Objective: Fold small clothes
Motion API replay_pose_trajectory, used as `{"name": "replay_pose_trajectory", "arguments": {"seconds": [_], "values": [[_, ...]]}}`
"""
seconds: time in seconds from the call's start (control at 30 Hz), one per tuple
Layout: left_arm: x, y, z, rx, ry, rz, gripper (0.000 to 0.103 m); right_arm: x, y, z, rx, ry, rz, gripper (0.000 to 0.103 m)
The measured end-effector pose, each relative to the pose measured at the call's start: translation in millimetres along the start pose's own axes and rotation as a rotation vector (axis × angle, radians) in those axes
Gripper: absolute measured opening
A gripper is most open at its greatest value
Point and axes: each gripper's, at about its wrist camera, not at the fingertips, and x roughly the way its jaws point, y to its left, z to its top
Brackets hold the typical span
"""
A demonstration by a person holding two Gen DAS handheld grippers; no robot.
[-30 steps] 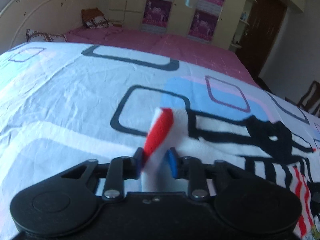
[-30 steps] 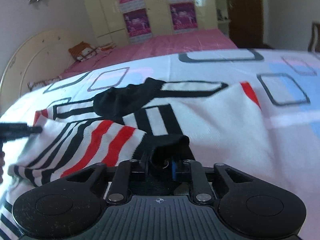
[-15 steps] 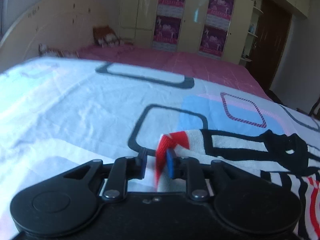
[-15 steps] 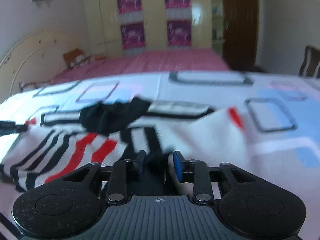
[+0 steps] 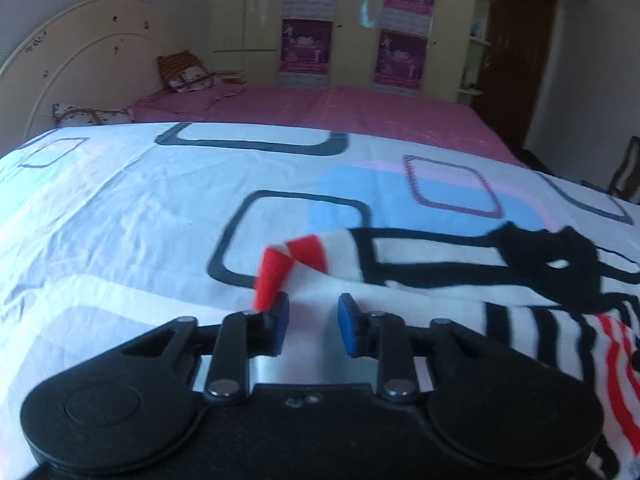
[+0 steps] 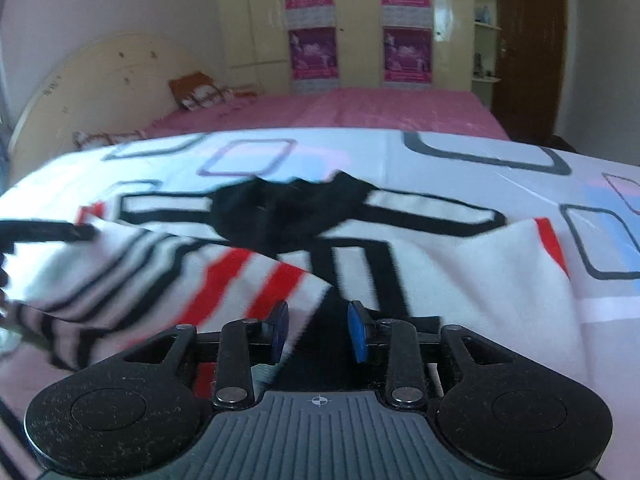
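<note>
A small white shirt (image 5: 420, 256) with black and red stripes lies spread on the bed; in the right wrist view the shirt (image 6: 460, 272) is partly folded over itself. My left gripper (image 5: 314, 324) hangs just above the sleeve end, its jaws opening. The red cuff (image 5: 272, 280) stands up against the left pad, and nothing is pinched between the pads. My right gripper (image 6: 319, 330) is open, with the black hem (image 6: 320, 344) lying loose between its pads. One black finger of the left gripper (image 6: 48, 232) shows at the left edge.
The bed sheet (image 5: 120, 220) is white with dark, purple and blue squares. Behind it lie a pink bedspread (image 5: 320, 108), pillows (image 5: 184, 76) and a cream headboard (image 5: 80, 60). A wardrobe with posters (image 5: 308, 40), a brown door (image 5: 520, 60) and a chair (image 5: 628, 168) stand at the back and right.
Both grippers have opened. The left one let go of the red-striped sleeve, which dropped to the sheet. The right one let go of the black hem and sank a little.
</note>
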Motion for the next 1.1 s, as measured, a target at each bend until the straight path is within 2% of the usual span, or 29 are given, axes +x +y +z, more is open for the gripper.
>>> {"name": "replay_pose_trajectory", "arguments": {"seconds": [0.13, 0.23, 0.33, 0.4, 0.5, 0.63, 0.77, 0.8, 1.1], "values": [[8, 3, 4, -0.014, 0.002, 0.004, 0.028, -3, -1, 0, 0.004, 0.003, -0.018, 0.031], [1, 6, 6, -0.042, 0.01, 0.005, 0.026, -18, -3, 0, 0.028, -0.019, -0.01, 0.031], [-24, 4, 1, -0.011, -0.029, 0.015, 0.027, -28, -10, 0, 0.078, -0.017, 0.005, 0.032], [-43, 0, -3, 0.018, -0.058, -0.009, 0.028, -38, -10, 0, 0.105, -0.037, 0.029, 0.032], [-76, -12, -17, 0.069, -0.091, -0.044, 0.03, -48, 3, -2, 0.076, -0.043, 0.064, 0.032], [-102, -28, -48, 0.095, -0.06, -0.089, 0.03, -47, 13, -10, 0.057, -0.009, 0.075, 0.032], [-98, -31, -78, 0.121, 0.006, -0.063, 0.031, -37, 6, -22, 0.031, 0.037, 0.028, 0.031], [-96, -29, -82, 0.115, -0.01, -0.066, 0.031, -36, 5, -24, 0.009, 0.028, 0.03, 0.031], [-90, -29, -73, 0.125, 0.011, -0.027, 0.031, -44, 0, -25, -0.018, 0.043, 0.032, 0.031]]}}
